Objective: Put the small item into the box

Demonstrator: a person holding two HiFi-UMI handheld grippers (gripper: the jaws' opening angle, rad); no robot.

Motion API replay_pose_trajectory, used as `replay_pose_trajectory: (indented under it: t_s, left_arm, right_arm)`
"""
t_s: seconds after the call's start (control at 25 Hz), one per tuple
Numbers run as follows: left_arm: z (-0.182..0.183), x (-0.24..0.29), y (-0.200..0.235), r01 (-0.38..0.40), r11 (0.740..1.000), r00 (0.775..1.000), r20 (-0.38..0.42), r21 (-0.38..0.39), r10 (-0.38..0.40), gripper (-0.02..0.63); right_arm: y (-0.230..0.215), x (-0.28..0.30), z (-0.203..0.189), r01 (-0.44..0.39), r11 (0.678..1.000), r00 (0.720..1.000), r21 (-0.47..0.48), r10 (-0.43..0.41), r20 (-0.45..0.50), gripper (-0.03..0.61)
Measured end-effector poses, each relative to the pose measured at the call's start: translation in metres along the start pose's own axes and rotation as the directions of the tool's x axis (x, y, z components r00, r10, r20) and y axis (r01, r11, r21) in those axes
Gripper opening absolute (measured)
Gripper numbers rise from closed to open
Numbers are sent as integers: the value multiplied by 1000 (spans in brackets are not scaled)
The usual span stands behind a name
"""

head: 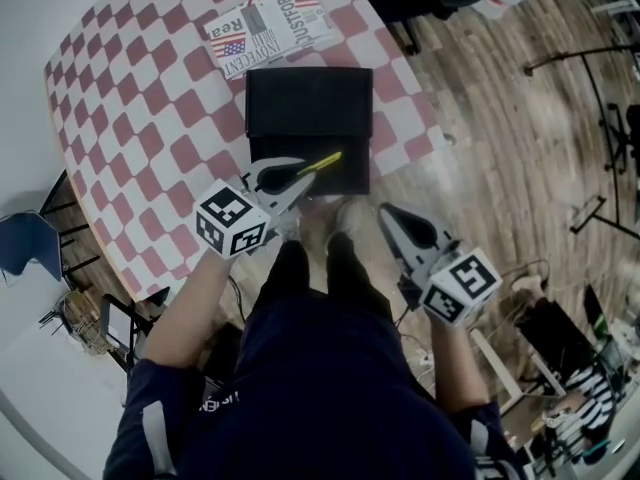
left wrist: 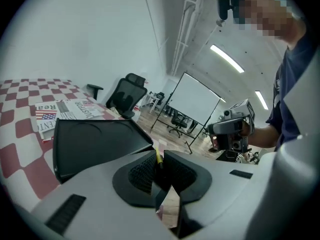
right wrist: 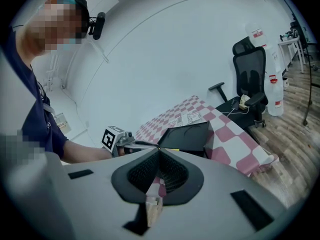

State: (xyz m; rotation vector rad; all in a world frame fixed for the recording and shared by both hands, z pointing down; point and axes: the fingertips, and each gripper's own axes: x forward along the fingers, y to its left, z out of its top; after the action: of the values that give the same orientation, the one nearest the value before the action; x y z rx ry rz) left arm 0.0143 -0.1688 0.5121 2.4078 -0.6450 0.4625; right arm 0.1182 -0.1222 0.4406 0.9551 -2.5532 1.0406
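Observation:
A thin yellow pen-like item (head: 322,162) is pinched in my left gripper (head: 303,179), which is shut on it. It sticks out over the near edge of the black box (head: 310,108) on the checkered table (head: 150,118). In the left gripper view the yellow item (left wrist: 158,157) shows between the closed pads, with the box (left wrist: 95,141) just ahead. My right gripper (head: 388,214) hangs off the table's near side, over the floor, shut with nothing in it. From the right gripper view I see the left gripper (right wrist: 131,144) beside the box (right wrist: 190,133).
A folded newspaper (head: 270,26) lies on the table behind the box. The table's near right edge borders wooden floor (head: 500,118) with stands and cables. An office chair (right wrist: 250,71) and a water bottle (right wrist: 275,91) stand beyond the table.

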Motion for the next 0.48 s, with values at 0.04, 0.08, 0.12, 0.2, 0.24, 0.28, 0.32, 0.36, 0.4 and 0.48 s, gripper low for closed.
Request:
replay_pose_trajectory:
  t_s: [0.04, 0.08, 0.12, 0.2, 0.24, 0.28, 0.32, 0.36, 0.4, 0.48]
  left_arm:
    - [-4, 7, 2, 10, 1000, 1000, -20, -2, -10, 72]
    - [-9, 14, 3, 18, 1000, 999, -41, -4, -19, 72]
    - [-15, 21, 6, 25, 1000, 998, -65, -7, -26, 72]
    - [-27, 34, 11, 33, 999, 992, -119, -15, -35, 72]
    - [-33, 39, 14, 35, 999, 989, -145, -20, -38, 72]
    - [-39, 45, 16, 37, 999, 985, -170, -26, -41, 72]
    - [-45, 50, 18, 41, 999, 980, -191, -32, -46, 72]
    - [-49, 55, 18, 46, 998, 976, -209, -39, -54, 72]
    - [-53, 59, 18, 55, 997, 973, -224, -46, -64, 72]
    - [-58, 65, 16, 81, 995, 964, -248, -63, -94, 72]
  right_arm:
    - [-5, -2, -2, 3, 1000, 1000, 6, -3, -2, 17]
    - [-10, -4, -3, 7, 1000, 1000, 13, -7, -4, 17]
    - [-14, -5, -5, 11, 1000, 1000, 19, -11, -5, 17]
    - [-23, -8, -8, 19, 999, 1000, 34, -18, -8, 17]
    - [-27, -9, -10, 22, 999, 1000, 42, -22, -10, 17]
    - [-30, -10, -12, 25, 998, 1000, 51, -25, -12, 17]
    - [-33, -11, -14, 28, 998, 1000, 59, -27, -13, 17]
    - [-36, -12, -16, 31, 997, 999, 66, -30, -15, 17]
    - [-38, -13, -18, 33, 997, 999, 72, -32, -18, 17]
    - [-43, -15, -21, 38, 996, 999, 80, -36, -21, 17]
